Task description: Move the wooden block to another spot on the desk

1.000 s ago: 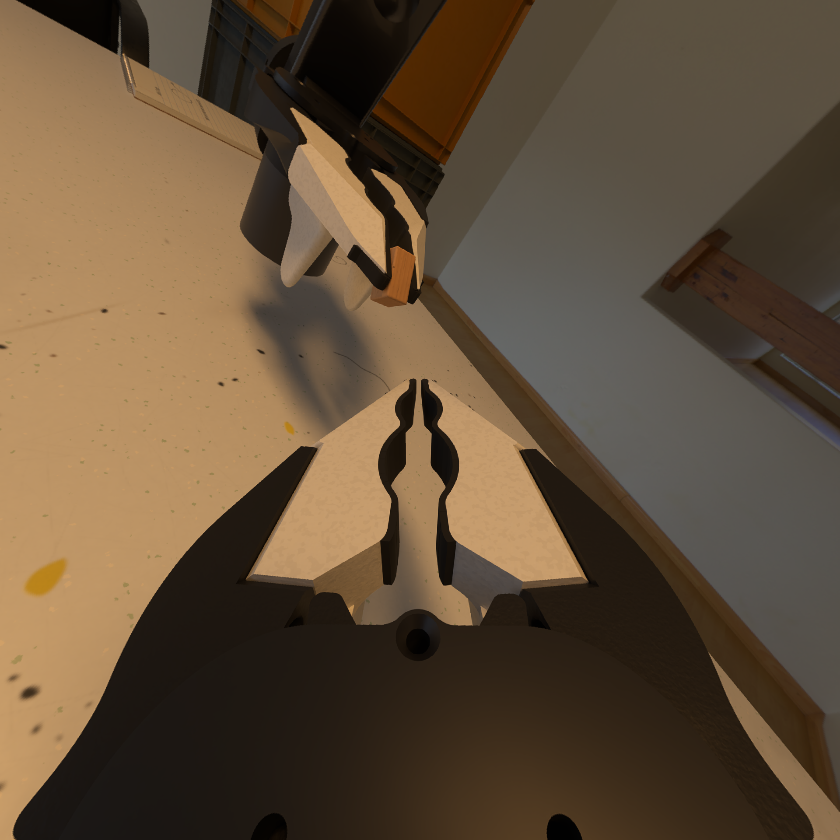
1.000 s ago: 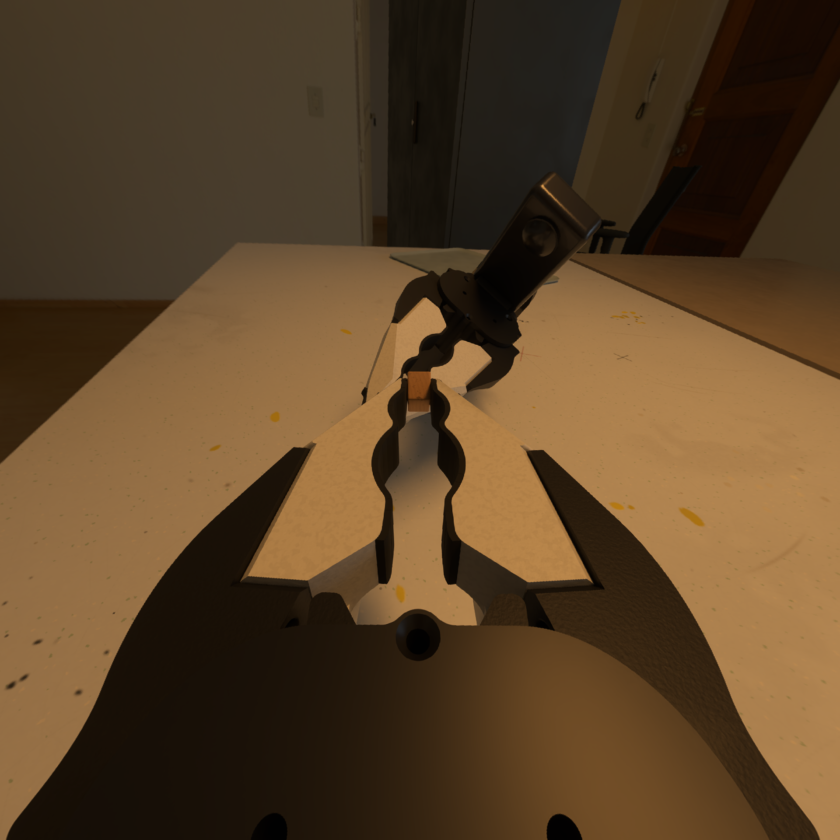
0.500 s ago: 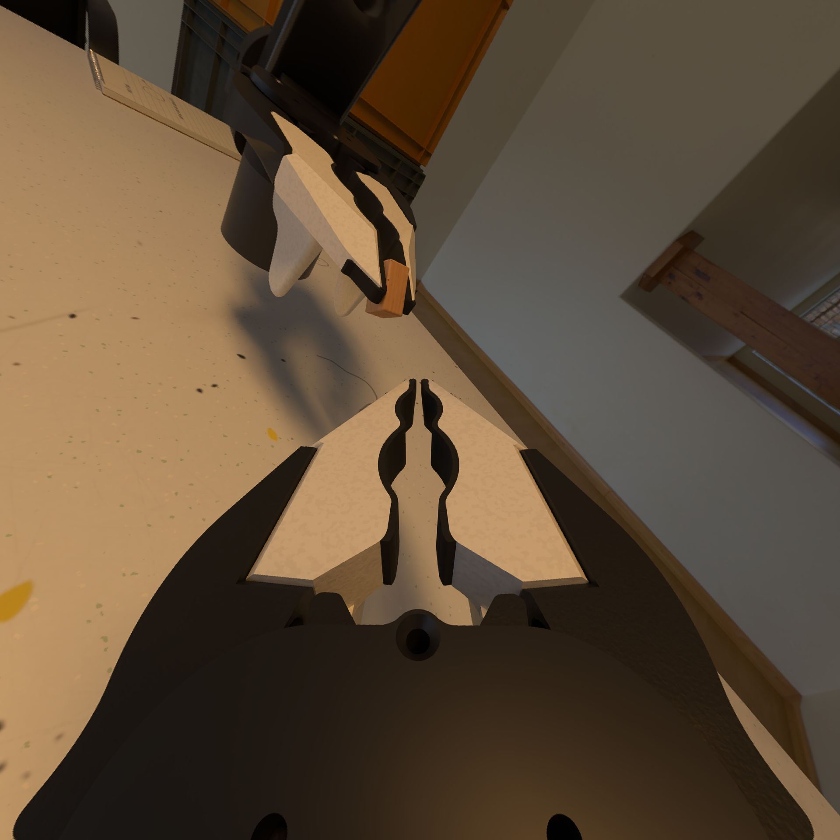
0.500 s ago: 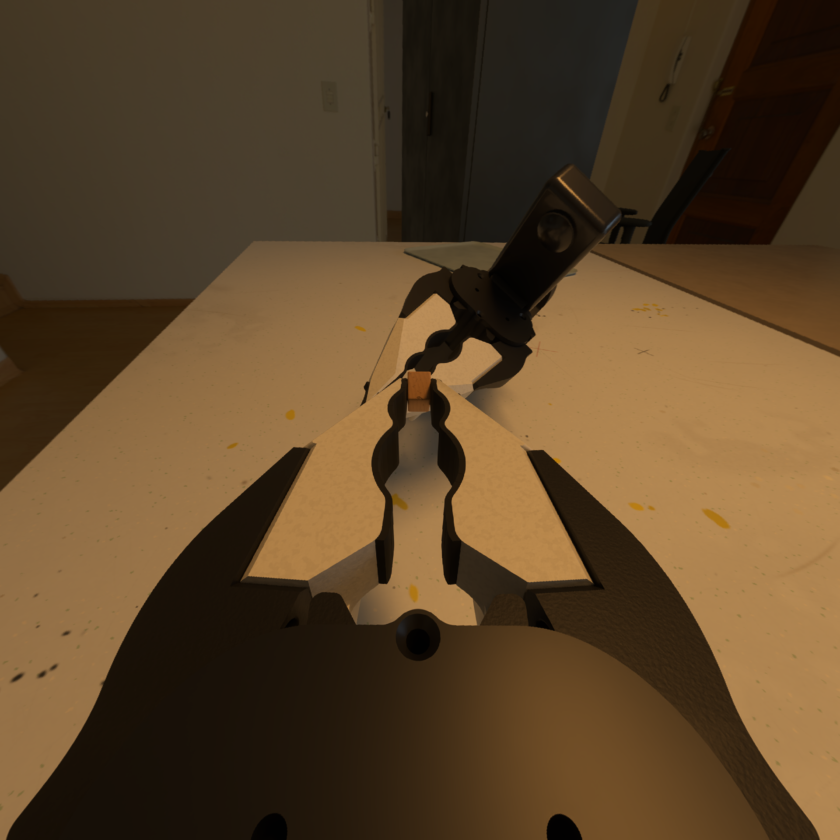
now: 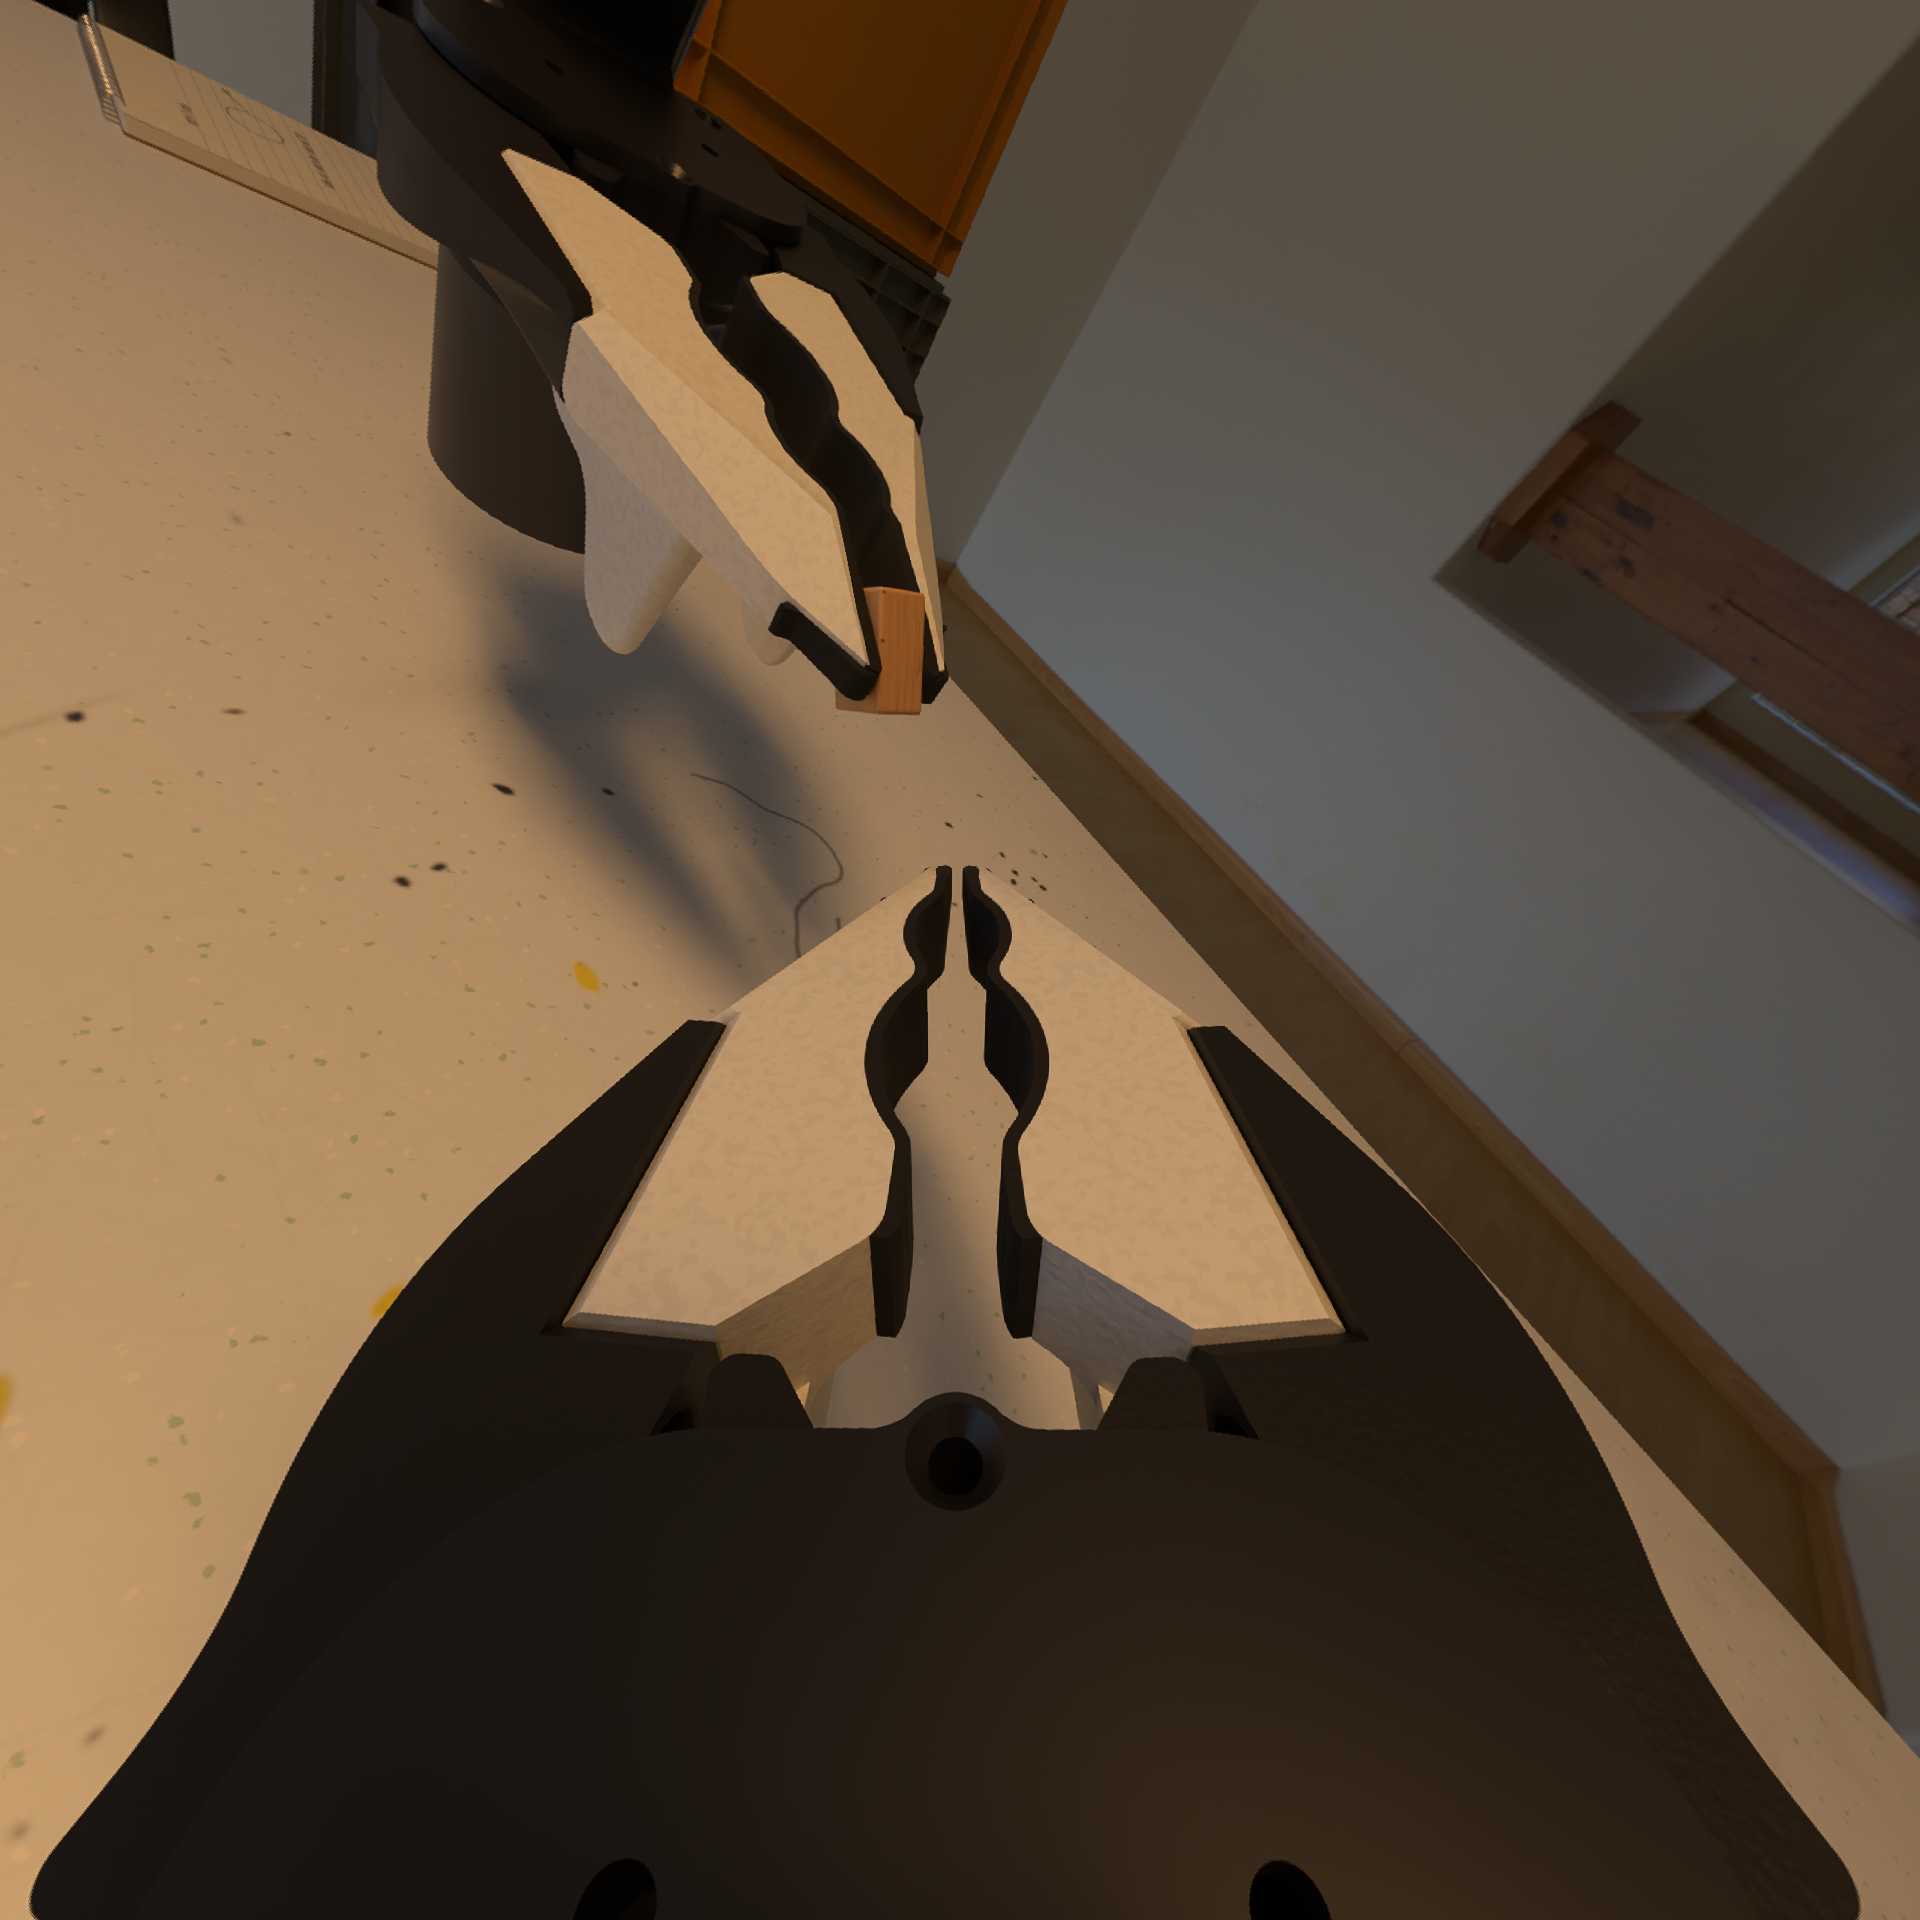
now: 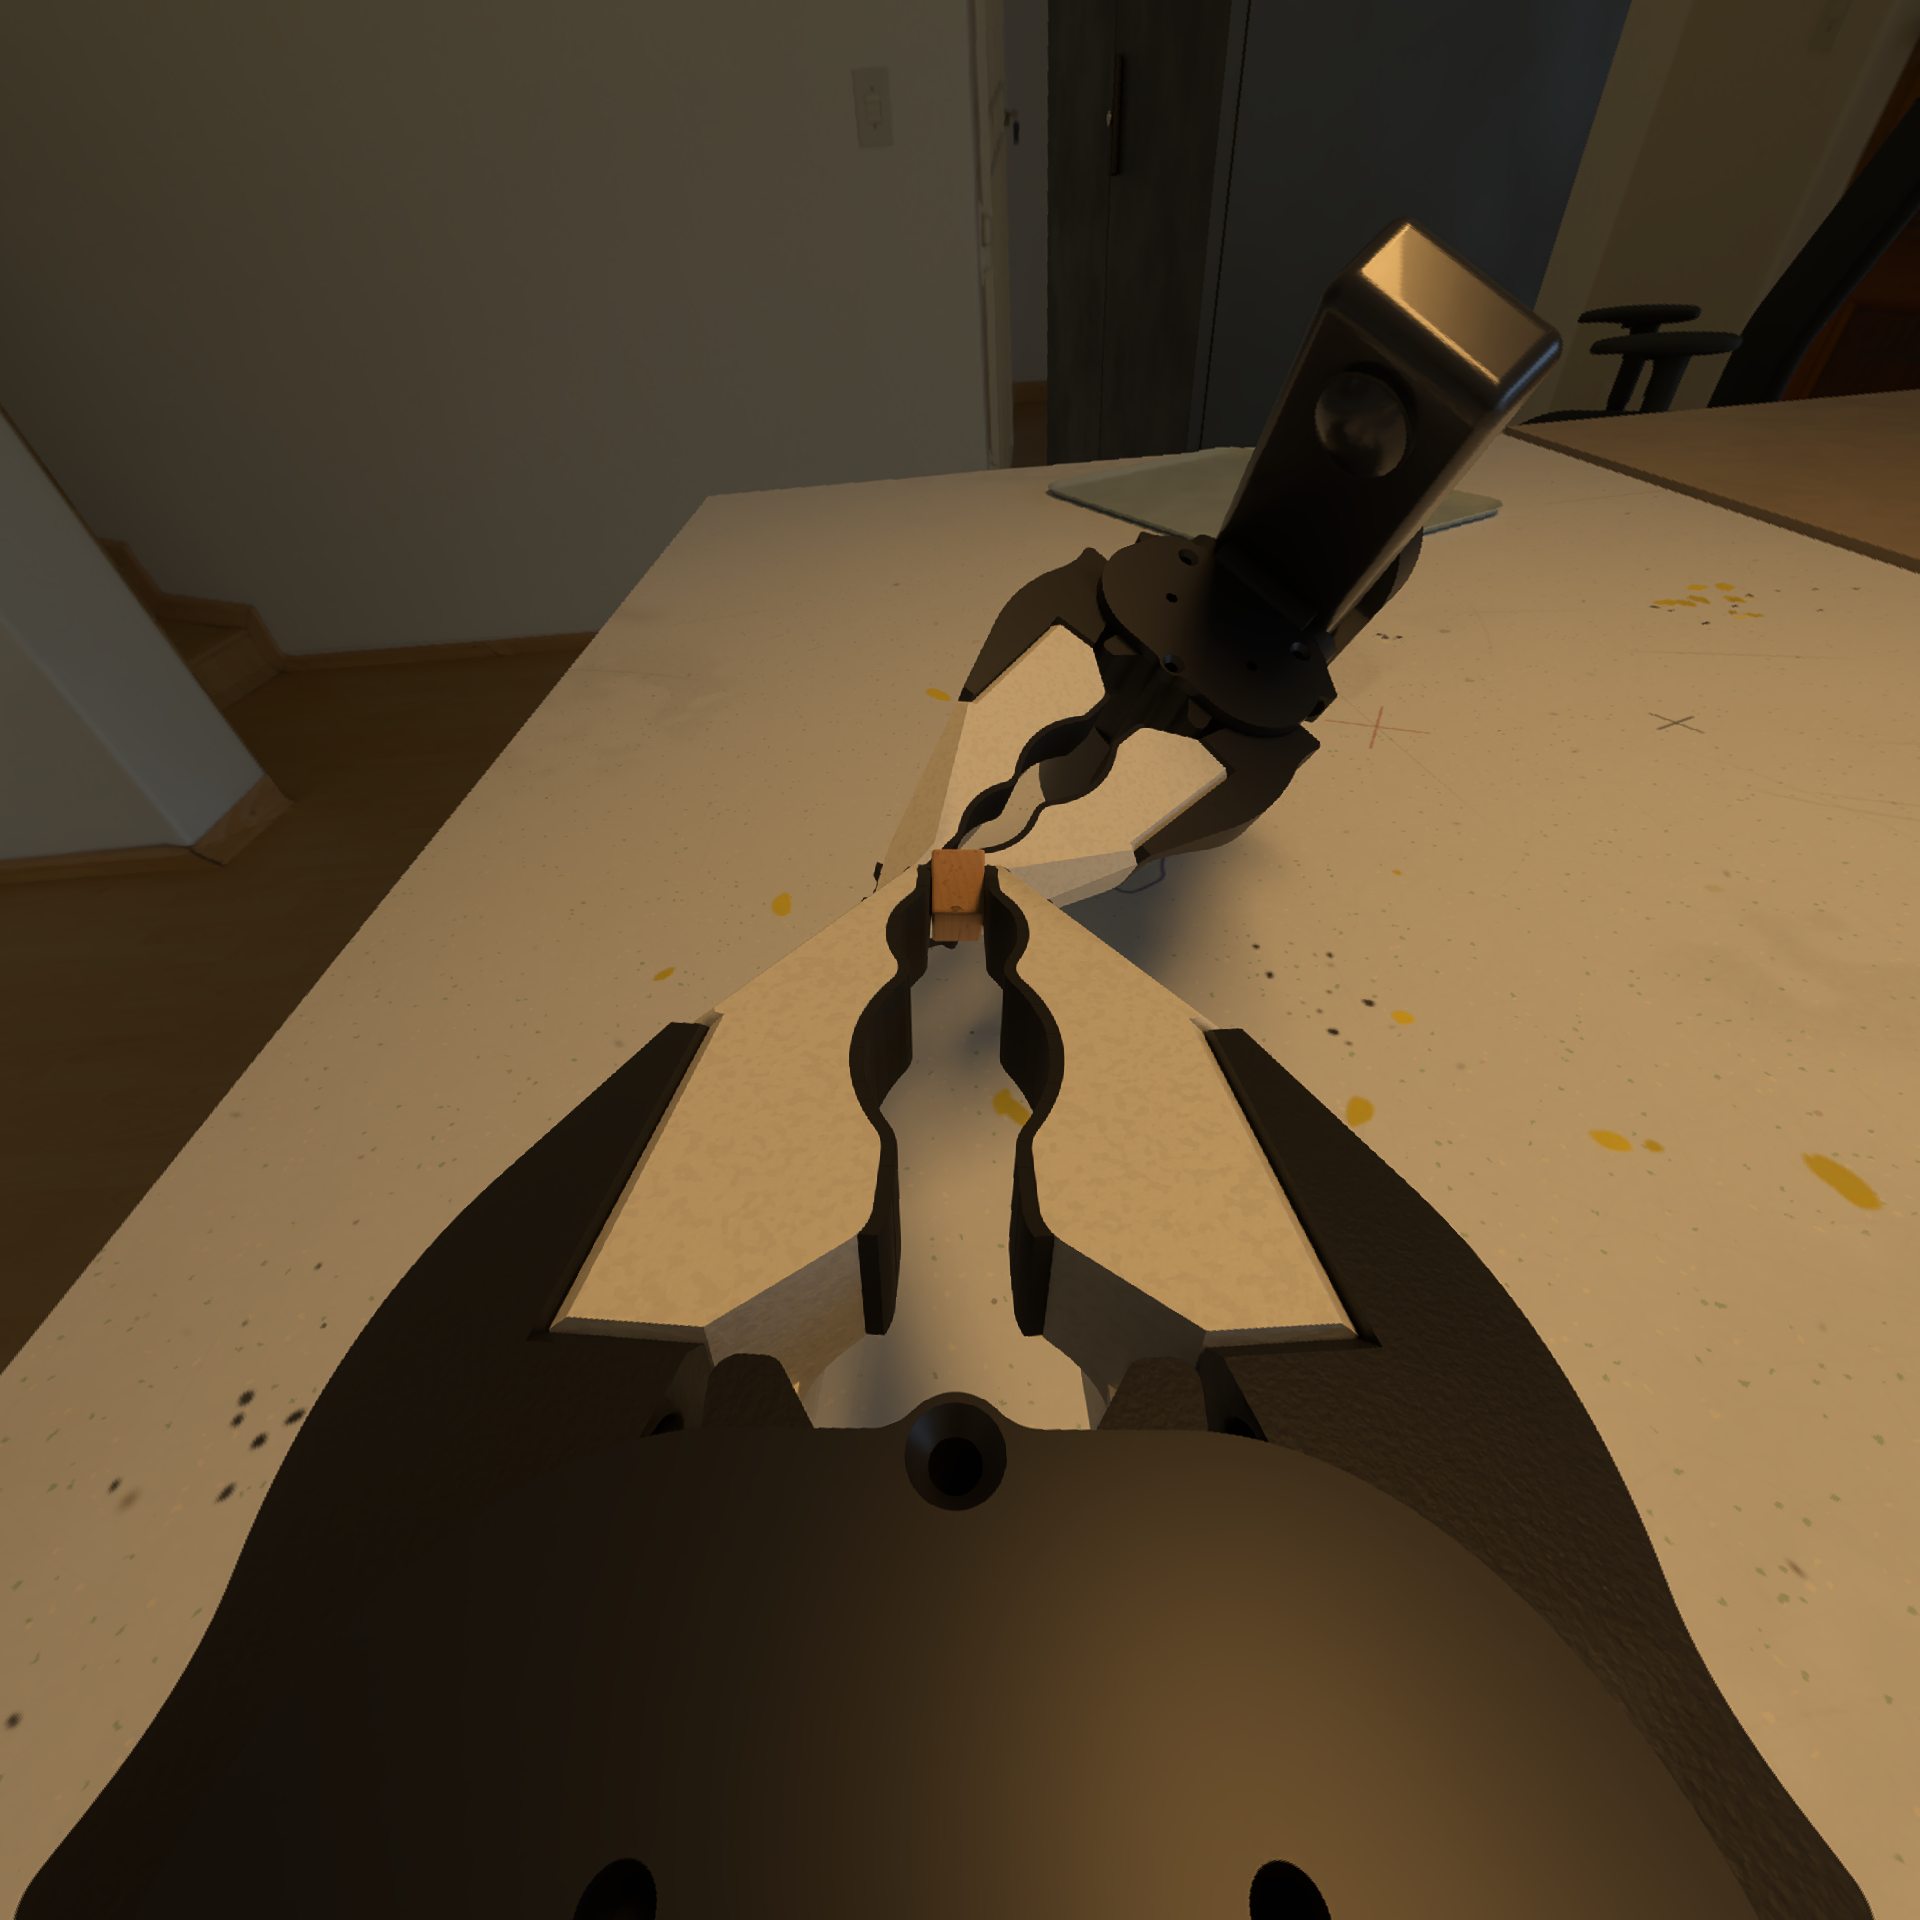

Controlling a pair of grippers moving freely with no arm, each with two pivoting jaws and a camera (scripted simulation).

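Note:
The small wooden block (image 6: 956, 881) is clamped between the fingertips of my right gripper (image 6: 956, 894), which is shut on it and holds it low over the speckled desk (image 6: 1455, 1039). In the left wrist view the same block (image 5: 896, 649) sits at the tips of the right gripper (image 5: 902, 665), which comes in from the top of the frame. My left gripper (image 5: 956, 875) is shut and empty, low over the desk, its tips pointing at the block from close by. It also shows in the right wrist view (image 6: 975, 836), just beyond the block.
A black cylinder (image 5: 488, 416), a ruler-like strip (image 5: 239, 145) and an orange crate (image 5: 883, 104) stand behind the right gripper. The desk's wooden edge (image 5: 1351, 1039) runs along the wall. A grey mat (image 6: 1143, 483) lies at the far end, with an office chair (image 6: 1652, 343) behind it.
My right gripper, still shut on the block, has moved closer to the left gripper, so each looks larger in the other's view. The left gripper stays shut.

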